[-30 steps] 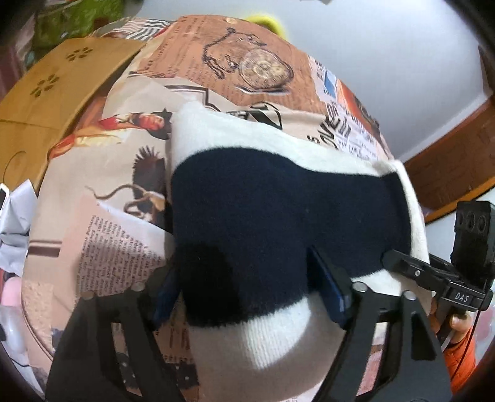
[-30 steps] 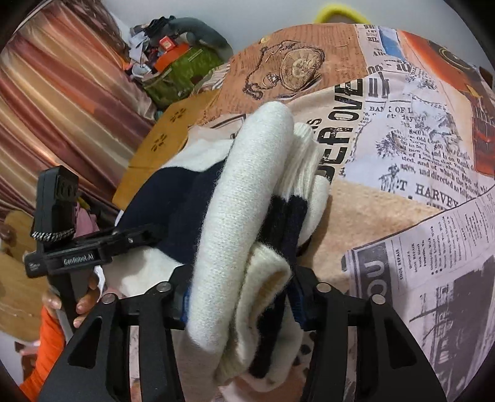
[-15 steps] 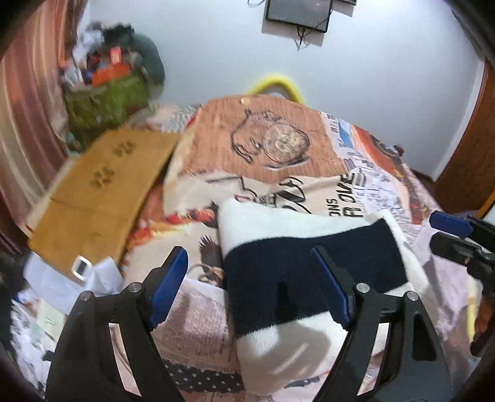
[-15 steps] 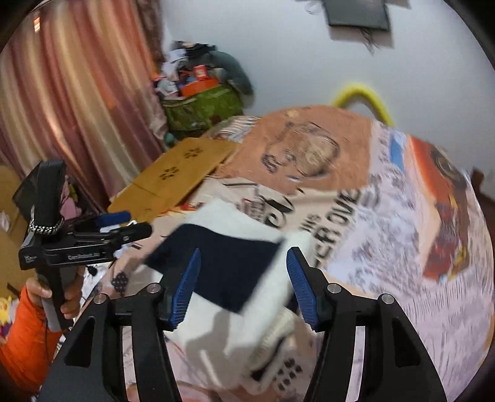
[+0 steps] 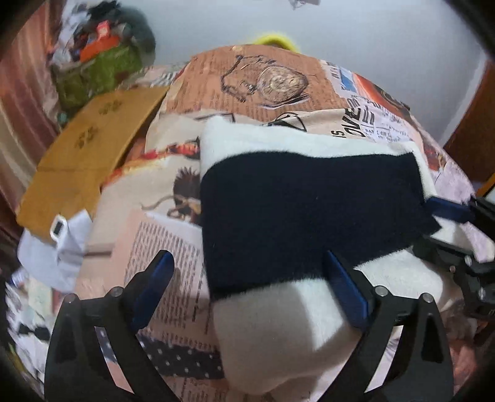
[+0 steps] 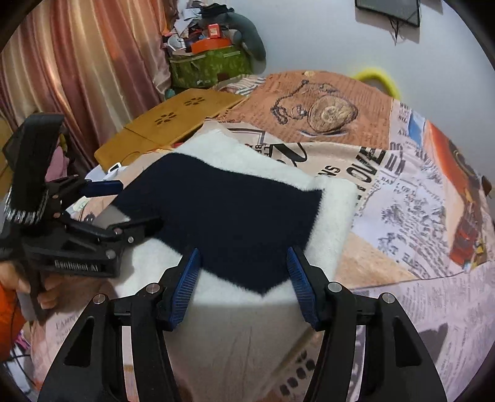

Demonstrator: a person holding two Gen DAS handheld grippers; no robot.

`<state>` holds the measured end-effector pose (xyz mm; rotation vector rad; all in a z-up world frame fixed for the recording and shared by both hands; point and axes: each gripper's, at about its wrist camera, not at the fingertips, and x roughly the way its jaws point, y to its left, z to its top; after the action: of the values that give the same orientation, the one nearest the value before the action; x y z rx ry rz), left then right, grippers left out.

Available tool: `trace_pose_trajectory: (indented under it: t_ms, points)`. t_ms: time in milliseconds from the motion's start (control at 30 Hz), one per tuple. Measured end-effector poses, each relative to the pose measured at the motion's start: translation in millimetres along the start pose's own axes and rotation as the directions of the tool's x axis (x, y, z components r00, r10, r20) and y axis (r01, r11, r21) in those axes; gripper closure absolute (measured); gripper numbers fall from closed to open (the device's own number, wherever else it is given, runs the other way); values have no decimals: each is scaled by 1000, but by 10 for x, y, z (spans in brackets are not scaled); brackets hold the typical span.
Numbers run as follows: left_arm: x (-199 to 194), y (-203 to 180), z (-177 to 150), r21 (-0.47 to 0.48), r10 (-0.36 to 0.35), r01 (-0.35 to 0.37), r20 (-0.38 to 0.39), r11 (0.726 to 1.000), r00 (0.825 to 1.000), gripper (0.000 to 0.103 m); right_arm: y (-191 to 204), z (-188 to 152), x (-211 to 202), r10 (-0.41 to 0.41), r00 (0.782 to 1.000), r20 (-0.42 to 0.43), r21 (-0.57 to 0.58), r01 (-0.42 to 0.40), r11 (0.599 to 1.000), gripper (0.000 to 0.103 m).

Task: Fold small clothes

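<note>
A folded white and navy knit garment [image 5: 309, 210] lies flat on a bed covered with a newspaper-print bedspread [image 6: 402, 198]. The left claw [image 5: 247, 287] hovers over the garment's near left corner with its jaws opening; one blue pad stands over the bedspread, the other over the knit, and neither presses on it. The right claw [image 6: 243, 284] hangs above the garment's near edge, its pads parted and apart from the cloth, grasping nothing.

Beside the bed on the left sits a tan board with paw-shaped cutouts [image 6: 173, 120], and behind it a green box heaped with clutter [image 6: 210, 62] against striped curtains [image 6: 77, 62]. A yellow hoop [image 6: 379, 79] peeks over the far end of the bed. A dark screen [image 6: 388, 10] hangs on the white wall. Nothing lies on top of the garment; only the two claws stand over it.

A second ago the right claw pinched a bunched fold of the garment and the left claw straddled its edge; both have since let go and the garment lies spread flat.
</note>
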<state>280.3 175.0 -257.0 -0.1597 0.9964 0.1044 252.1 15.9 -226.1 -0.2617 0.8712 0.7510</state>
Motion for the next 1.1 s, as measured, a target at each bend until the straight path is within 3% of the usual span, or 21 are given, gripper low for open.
trace_pose_trajectory:
  t_ms: [333,533,667,733,900,933,1000,1100]
  points:
    - [-635,-98,-157,15,68,-69,67,997,995,5,-41,-168,-485,7,1000,26,70,-9,998,47]
    - [-1502,-165,-119,-42,44,-34,244,999,969,5,-10,-144,-1188,3,982,189,102,-23,995,47]
    - [-2223,-295,-120,-39,7,9,393,999,919,5,139,-111,-1760,2,945,326,82,-30,996,47]
    - [-2538,-381,-168,-27,-12,27,460,999,888,5,252,-106,-2068,2,916,402,58,-28,998,47]
    - [-3320,-712,-446,45,-48,24,625,999,779,5,543,-188,-2706,13,833,553,9,-22,1000,47]
    - [-3406,-764,-484,53,-48,18,643,998,764,5,602,-219,-2804,11,818,575,2,-15,1000,47]
    - [-3645,-905,-638,78,-52,-4,696,997,716,5,720,-291,-2991,3,785,619,-8,3,1000,47]
    - [-3857,-1019,-825,91,-56,-17,736,996,674,5,852,-394,-3181,-19,745,667,-6,31,999,46]
